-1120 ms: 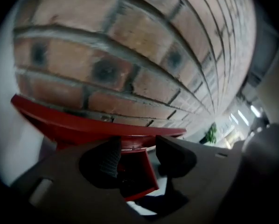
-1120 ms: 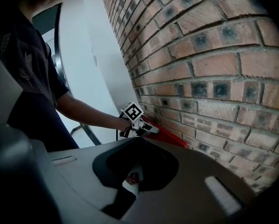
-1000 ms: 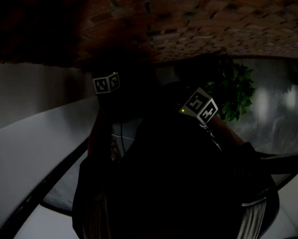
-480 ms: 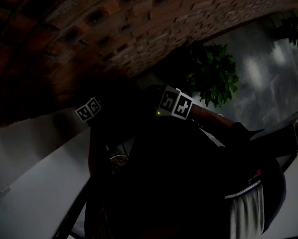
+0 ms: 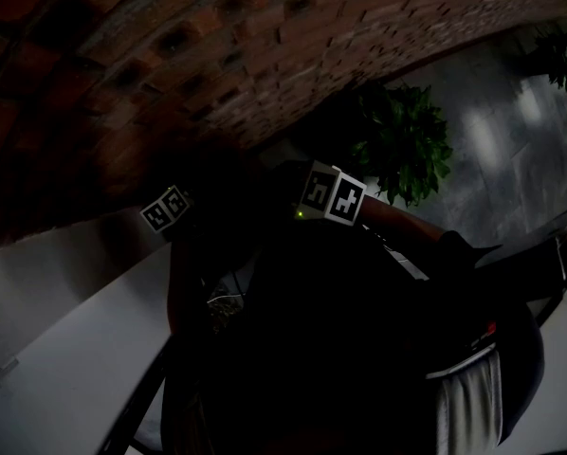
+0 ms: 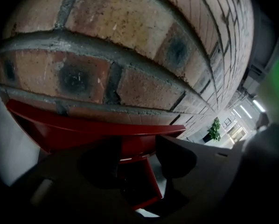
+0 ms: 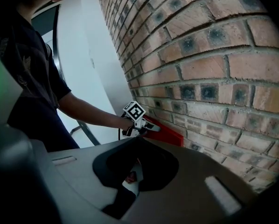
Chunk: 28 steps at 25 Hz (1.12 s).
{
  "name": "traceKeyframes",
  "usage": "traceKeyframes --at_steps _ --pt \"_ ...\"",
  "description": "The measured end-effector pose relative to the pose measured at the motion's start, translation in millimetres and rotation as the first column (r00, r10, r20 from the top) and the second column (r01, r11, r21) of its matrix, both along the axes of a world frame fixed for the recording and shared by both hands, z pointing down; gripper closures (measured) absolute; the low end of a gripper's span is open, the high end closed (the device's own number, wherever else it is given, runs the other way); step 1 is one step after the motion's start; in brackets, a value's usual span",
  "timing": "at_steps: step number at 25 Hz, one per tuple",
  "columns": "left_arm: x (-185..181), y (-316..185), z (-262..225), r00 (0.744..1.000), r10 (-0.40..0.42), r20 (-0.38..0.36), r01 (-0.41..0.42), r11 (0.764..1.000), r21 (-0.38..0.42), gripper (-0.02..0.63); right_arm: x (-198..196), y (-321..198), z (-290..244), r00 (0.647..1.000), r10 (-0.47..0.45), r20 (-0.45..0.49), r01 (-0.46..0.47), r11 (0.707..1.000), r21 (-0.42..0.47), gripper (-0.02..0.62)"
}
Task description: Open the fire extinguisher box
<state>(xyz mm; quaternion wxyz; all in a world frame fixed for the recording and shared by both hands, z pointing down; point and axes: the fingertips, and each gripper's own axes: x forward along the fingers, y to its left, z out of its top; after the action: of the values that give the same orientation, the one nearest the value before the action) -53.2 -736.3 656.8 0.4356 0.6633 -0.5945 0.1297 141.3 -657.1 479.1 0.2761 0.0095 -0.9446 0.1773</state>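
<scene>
The red fire extinguisher box (image 6: 97,130) stands low against the brick wall (image 6: 130,41); in the right gripper view it shows as a red box (image 7: 167,133) at the foot of the wall. My left gripper (image 6: 137,155) is right at the box with its jaws apart. A red panel (image 6: 138,181) of the box lies between them, with a pale gap beside the right jaw. My right gripper (image 7: 135,169) hangs back from the box, its dark jaws almost together, with nothing in them. The head view is very dark and shows only the left marker cube (image 5: 166,209) and the right marker cube (image 5: 331,195).
A potted green plant (image 5: 402,145) stands by the wall farther along. A pale floor (image 5: 65,349) lies left of the box. A person's arm (image 7: 88,111) in a dark sleeve reaches to the left gripper. A dark rail (image 7: 86,129) slants across the floor.
The head view has swung since a second ago, so the brick wall fills more of it and both marker cubes sit elsewhere in the picture. Over the last half second nothing visibly moved.
</scene>
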Motion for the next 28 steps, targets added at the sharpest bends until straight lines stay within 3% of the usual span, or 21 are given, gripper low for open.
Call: traceKeyframes --at_steps 4,6,7,12,19,24,28 --pt "-2 4 -2 0.998 -0.042 -0.044 0.042 0.999 0.01 0.416 5 -2 2 1.0 0.002 -0.005 -0.002 1.0 -0.009 0.595" --pt "-7 6 -4 0.997 -0.069 -0.042 0.07 0.997 0.019 0.519 6 -3 0 1.0 -0.003 0.0 0.003 1.0 -0.013 0.595" --pt "-9 7 -5 0.997 -0.077 -0.033 0.077 0.997 0.025 0.605 5 -5 -4 1.0 -0.004 0.011 0.004 1.0 -0.011 0.595" --pt "-5 5 -13 0.998 -0.059 -0.028 0.06 0.996 0.058 0.606 6 -5 1 1.0 -0.016 0.021 0.017 1.0 -0.019 0.595" --pt "-17 28 -24 0.993 -0.12 -0.019 0.121 0.991 0.063 0.606 -12 -6 -13 0.997 -0.039 0.072 0.043 0.997 -0.061 0.595" --pt "-21 45 -69 0.987 -0.157 -0.023 0.159 0.971 0.178 0.606 -19 -10 -12 0.996 -0.053 0.071 0.059 0.995 -0.075 0.595" --pt "-23 63 -116 0.982 -0.187 -0.005 0.18 0.942 0.283 0.606 -32 -10 -16 0.994 -0.075 0.082 0.081 0.994 -0.072 0.595"
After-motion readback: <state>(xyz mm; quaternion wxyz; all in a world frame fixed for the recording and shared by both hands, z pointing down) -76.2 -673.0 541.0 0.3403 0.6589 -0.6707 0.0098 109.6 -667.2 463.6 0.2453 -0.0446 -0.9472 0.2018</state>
